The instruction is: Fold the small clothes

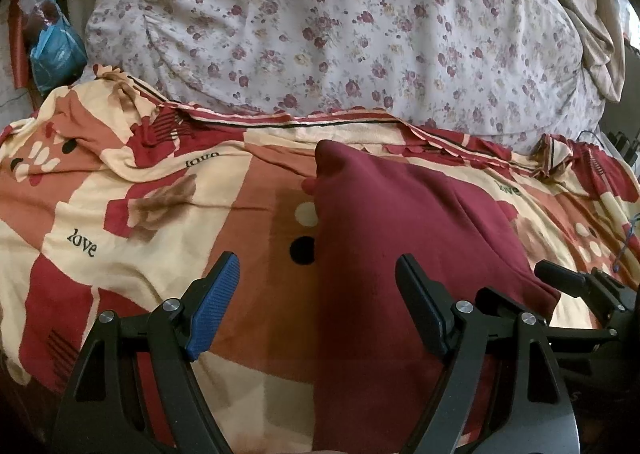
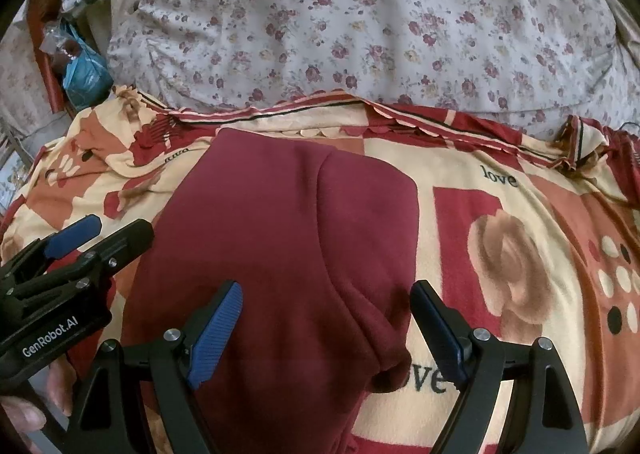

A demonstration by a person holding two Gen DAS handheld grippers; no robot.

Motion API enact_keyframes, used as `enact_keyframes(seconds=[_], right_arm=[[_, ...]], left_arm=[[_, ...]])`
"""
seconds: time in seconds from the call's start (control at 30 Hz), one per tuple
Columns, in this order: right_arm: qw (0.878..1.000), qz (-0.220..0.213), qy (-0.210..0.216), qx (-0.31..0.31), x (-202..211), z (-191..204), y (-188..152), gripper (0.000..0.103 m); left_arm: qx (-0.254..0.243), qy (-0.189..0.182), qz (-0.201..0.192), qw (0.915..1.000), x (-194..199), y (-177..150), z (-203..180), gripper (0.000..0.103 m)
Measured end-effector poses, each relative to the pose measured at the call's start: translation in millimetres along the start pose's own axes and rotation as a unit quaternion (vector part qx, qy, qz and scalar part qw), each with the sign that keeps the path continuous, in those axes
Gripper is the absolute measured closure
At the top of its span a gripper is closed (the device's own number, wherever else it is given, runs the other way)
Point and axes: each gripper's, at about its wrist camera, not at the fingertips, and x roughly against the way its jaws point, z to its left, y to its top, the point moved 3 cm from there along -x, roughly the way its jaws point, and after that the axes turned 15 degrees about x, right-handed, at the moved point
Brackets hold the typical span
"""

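Your left claw (image 1: 316,306) is hovering with its jaws standing wide apart over the left edge of the maroon garment (image 1: 400,222), which is lying on the patterned blanket (image 1: 120,206); your right claw (image 1: 568,278) is peeking in at right.

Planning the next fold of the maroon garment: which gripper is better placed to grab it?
Right gripper, probably: its open jaws hang over the maroon garment; the left gripper straddles only its left edge.
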Motion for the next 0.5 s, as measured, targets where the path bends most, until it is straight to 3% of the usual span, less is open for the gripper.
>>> enact_keyframes(seconds=[0.5], right_arm=[[1.000, 0.002, 0.001, 0.002, -5.4, -3.8, 5.7, 0.019]], left_arm=[[-0.010, -0.008, 0.002, 0.9999, -7.2, 1.4, -6.5, 0.022]])
